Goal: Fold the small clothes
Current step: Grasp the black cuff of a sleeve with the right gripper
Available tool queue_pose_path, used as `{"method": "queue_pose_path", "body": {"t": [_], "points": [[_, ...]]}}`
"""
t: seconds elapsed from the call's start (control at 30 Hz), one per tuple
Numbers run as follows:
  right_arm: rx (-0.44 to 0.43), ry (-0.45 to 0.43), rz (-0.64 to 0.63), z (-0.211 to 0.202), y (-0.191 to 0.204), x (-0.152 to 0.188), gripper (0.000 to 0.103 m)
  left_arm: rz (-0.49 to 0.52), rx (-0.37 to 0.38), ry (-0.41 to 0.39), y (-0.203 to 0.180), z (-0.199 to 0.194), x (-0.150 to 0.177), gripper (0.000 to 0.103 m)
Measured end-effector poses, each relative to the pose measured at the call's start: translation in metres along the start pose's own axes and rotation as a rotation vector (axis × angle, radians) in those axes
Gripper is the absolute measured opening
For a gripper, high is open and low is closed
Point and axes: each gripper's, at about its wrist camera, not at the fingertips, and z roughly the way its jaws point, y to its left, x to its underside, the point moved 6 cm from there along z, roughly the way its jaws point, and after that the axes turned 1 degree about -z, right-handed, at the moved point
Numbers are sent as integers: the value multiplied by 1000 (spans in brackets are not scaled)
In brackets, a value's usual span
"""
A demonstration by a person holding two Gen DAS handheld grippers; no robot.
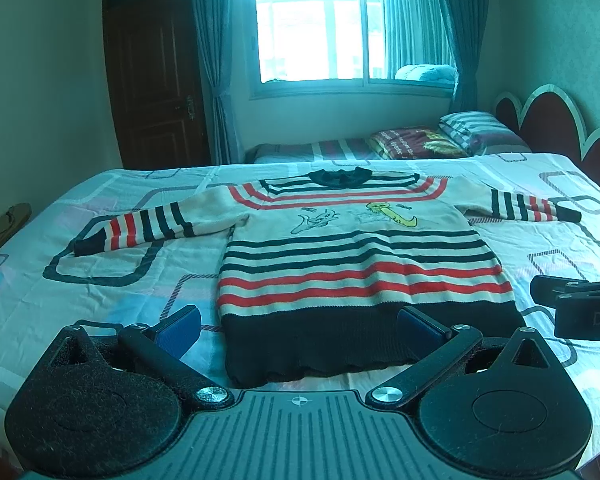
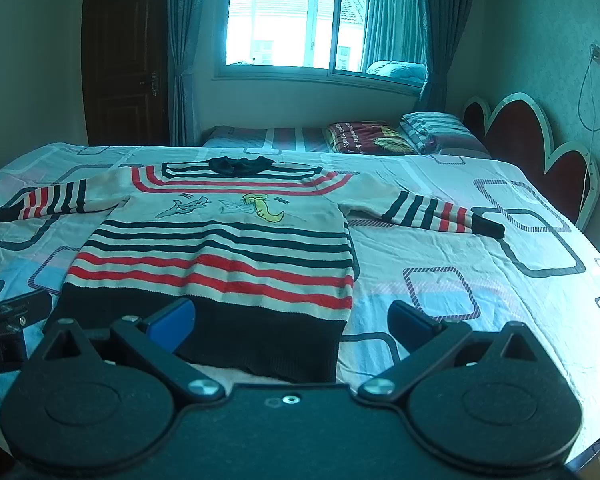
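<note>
A small striped sweater (image 1: 356, 256) lies flat and face up on the bed (image 1: 112, 280), its dark collar (image 1: 339, 176) toward the far edge and its broad dark hem (image 1: 324, 344) nearest the cameras. Cream, navy and red bands cross the body, with a cartoon drawing on the chest. Both sleeves are spread outward to the sides, each ending in a dark cuff. The left claw (image 1: 298, 326) hovers just at the hem, released, its blue-padded fingers (image 1: 182, 326) set wide so that the hem's left part lies between them. The right claw (image 2: 292, 322) is likewise released and empty, straddling the hem's right corner. The bedsheet has a pattern of rounded rectangles. Beyond it stand a second bed with folded bedding (image 2: 404, 134), a scalloped red headboard (image 2: 532, 148), a curtained window (image 2: 320, 20) and a dark wooden door (image 1: 152, 76).
</note>
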Motion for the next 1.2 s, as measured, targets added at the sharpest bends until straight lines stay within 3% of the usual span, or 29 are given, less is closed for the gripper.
{"method": "queue_pose_path", "body": {"t": [0.27, 0.4, 0.57, 0.67, 0.7, 0.77, 0.83, 0.9, 1.0, 1.2], "points": [[-13, 5, 7, 3, -2, 0, 102, -37, 20, 17, 2, 5, -2, 103], [-17, 4, 42, 11, -12, -2, 103, -90, -6, -38, 15, 10, -15, 103], [-63, -59, 185, 30, -55, -20, 103, -127, 10, -53, 22, 43, -38, 103], [-36, -81, 268, 54, -92, -31, 102, -91, 56, -96, 14, 69, -58, 103], [-36, -91, 305, 64, -107, -35, 100, -51, 72, -110, 8, 83, -63, 103], [-32, -89, 387, 91, -138, -40, 84, 11, 64, -67, -1, 122, -74, 103], [-12, -80, 472, 123, -170, -45, 61, -10, 56, -64, -2, 155, -85, 103], [5, -80, 542, 154, -199, -48, 52, -37, 56, -50, -2, 186, -96, 103], [47, -63, 668, 204, -244, -45, 44, -47, 50, -22, -5, 225, -105, 103], [91, -43, 885, 282, -307, -27, 44, 1, 58, 39, -24, 290, -103, 103]]}}
